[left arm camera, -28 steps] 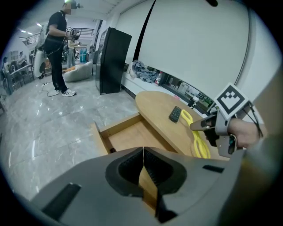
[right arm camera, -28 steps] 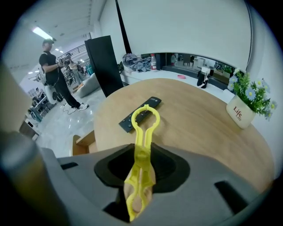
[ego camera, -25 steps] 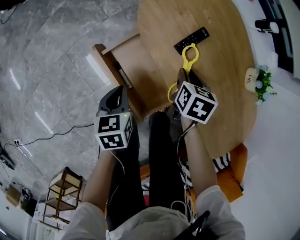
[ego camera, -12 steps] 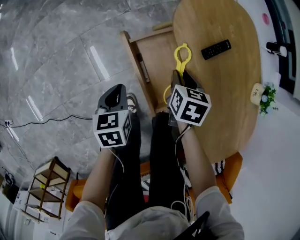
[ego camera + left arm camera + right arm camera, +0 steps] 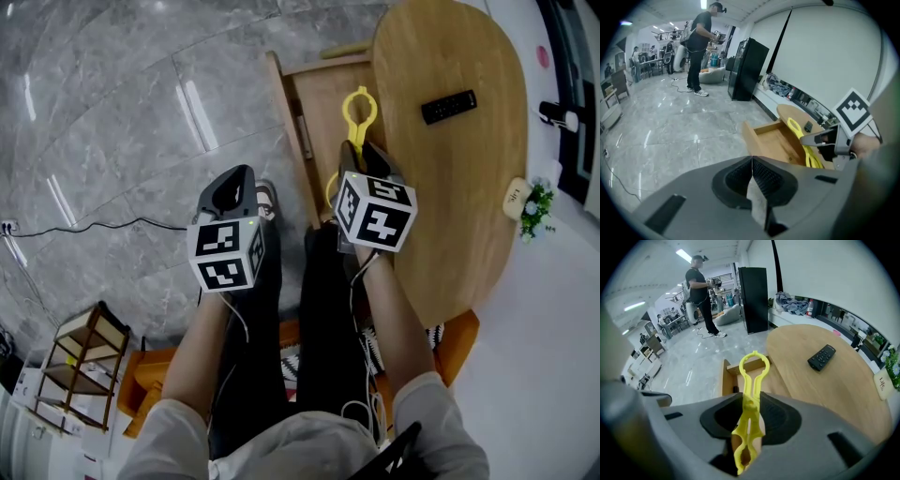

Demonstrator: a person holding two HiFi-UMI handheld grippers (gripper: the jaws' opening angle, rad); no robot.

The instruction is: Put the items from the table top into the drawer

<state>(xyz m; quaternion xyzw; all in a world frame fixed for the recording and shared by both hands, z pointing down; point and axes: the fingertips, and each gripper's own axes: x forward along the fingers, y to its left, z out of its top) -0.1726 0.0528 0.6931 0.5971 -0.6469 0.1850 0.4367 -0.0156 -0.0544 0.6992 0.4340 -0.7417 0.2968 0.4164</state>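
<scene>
A yellow plastic jar-opener tool (image 5: 357, 110) is clamped in my right gripper (image 5: 362, 155), its ring end sticking out past the jaws over the open wooden drawer (image 5: 323, 98). In the right gripper view the yellow tool (image 5: 751, 380) runs straight between the pads of that gripper (image 5: 750, 414), with the drawer (image 5: 727, 377) beyond it. A black remote (image 5: 448, 106) lies on the round wooden table (image 5: 469, 206); the remote (image 5: 821, 357) also shows in the right gripper view. My left gripper (image 5: 231, 192) hangs over the floor to the left of the drawer, jaws (image 5: 751, 161) shut with nothing between them.
A small plant and a white tag (image 5: 525, 199) sit at the table's right edge. An orange seat (image 5: 457, 349) is under me, and a wooden rack (image 5: 80, 356) stands at lower left. A cable (image 5: 94, 228) crosses the floor. A person (image 5: 701, 287) stands far off near a black cabinet (image 5: 753, 298).
Both grippers have moved from the table side toward the drawer. The yellow tool, earlier over the tabletop near the remote, now points over the open drawer.
</scene>
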